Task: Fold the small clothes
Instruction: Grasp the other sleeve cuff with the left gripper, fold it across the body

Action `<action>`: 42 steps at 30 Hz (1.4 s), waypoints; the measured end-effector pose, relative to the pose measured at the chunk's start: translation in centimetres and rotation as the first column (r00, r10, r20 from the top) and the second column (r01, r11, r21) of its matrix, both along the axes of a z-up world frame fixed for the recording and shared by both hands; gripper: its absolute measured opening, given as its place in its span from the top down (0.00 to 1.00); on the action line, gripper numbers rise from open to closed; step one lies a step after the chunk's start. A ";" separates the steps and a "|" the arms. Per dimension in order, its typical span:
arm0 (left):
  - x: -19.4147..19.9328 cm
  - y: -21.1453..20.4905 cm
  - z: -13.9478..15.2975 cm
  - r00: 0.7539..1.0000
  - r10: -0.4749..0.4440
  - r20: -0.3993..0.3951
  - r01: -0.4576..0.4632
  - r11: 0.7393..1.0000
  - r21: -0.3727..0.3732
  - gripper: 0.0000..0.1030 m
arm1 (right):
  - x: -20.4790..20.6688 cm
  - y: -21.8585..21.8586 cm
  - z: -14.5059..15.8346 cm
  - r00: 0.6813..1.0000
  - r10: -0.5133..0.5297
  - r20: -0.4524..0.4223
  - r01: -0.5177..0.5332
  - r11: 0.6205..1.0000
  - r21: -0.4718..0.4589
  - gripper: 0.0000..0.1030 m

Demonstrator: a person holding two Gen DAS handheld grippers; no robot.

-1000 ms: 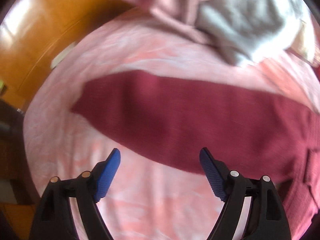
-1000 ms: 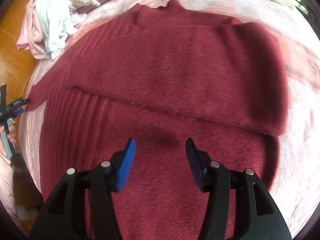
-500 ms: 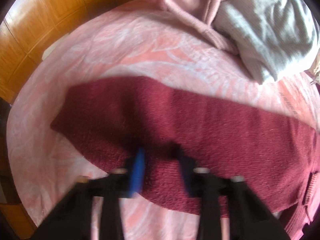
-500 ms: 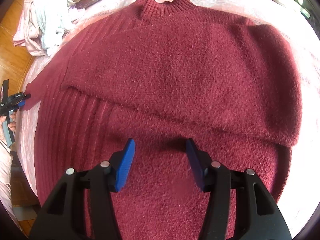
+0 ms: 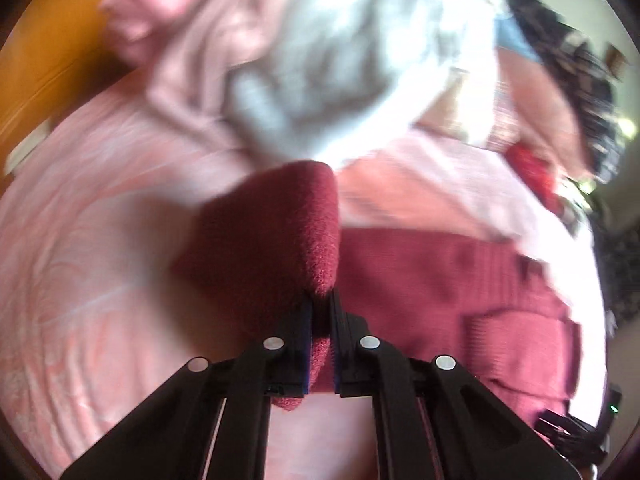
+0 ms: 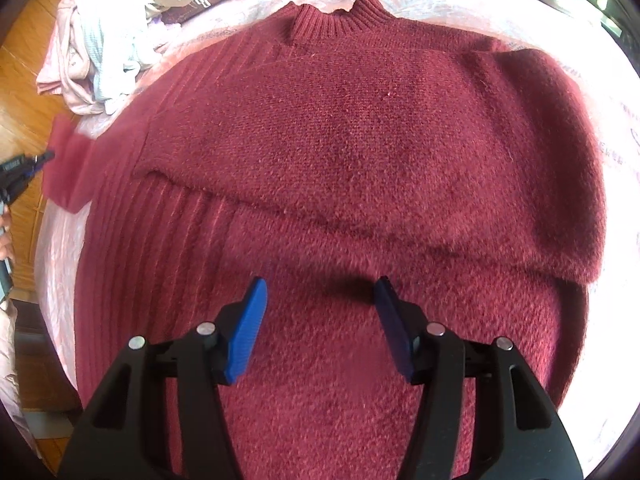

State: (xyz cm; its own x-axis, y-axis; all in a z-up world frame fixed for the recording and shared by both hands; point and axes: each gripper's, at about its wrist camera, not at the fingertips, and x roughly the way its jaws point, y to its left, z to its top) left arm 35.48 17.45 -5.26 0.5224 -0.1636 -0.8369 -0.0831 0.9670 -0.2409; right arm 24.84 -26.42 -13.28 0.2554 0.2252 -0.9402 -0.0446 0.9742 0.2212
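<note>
One sleeve (image 6: 460, 184) already lies across the sweater (image 6: 320, 380); the left gripper (image 5: 321, 316), clamped on the other sleeve (image 5: 276, 240), must fold it, while the right gripper (image 6: 320, 308) hovers half-open, empty.

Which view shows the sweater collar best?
The right wrist view: the ribbed collar of the maroon sweater lies sharp and unobstructed at the top of the frame. The left wrist view is motion-blurred and shows only the sleeve pinched in the left tongs, plus part of the body; no collar.
</note>
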 end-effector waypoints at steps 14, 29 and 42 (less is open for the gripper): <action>-1.9 -24.3 0.1 0.922 -0.386 0.001 0.382 0.911 -0.156 0.93 | -3.3 -4.4 0.3 0.998 -0.047 0.035 0.045 0.998 0.037 0.45; -3.4 -23.2 -2.0 0.917 -0.398 -0.035 0.394 0.916 -0.076 0.29 | -2.5 -4.5 1.3 0.998 -0.045 0.034 0.042 0.996 0.074 0.45; 0.3 -15.7 -7.7 0.961 -0.204 -0.189 0.226 0.969 0.103 0.37 | 9.9 2.1 -1.1 0.994 -0.064 -0.085 0.080 0.974 0.212 0.62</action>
